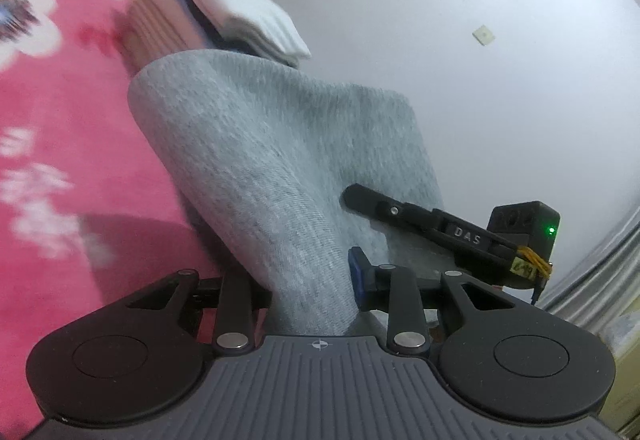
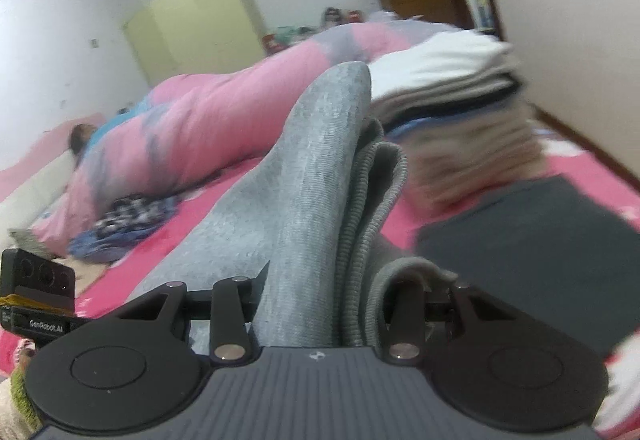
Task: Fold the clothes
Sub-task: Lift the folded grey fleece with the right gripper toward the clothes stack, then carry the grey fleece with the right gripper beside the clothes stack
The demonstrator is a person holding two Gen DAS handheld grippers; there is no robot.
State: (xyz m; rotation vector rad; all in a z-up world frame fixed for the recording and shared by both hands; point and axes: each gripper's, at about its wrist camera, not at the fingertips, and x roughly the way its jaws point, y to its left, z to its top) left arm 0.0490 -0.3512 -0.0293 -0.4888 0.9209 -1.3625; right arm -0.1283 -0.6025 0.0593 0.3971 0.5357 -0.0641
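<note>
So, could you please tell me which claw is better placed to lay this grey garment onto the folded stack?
Probably the right claw: both hold the grey garment, but the folded stack sits nearer in its view. The left claw sees it farther off.

Folded stack (image 2: 460,96) blurred; tong tips (image 1: 312,292) cloth-hidden

A tall stack of folded clothes (image 2: 452,112) stands close ahead on the pink floral bedsheet (image 1: 68,120), with a dark grey folded garment (image 2: 532,252) at its foot; bare sheet lies open leftward up to the rumpled pink quilt (image 2: 192,128)
</note>
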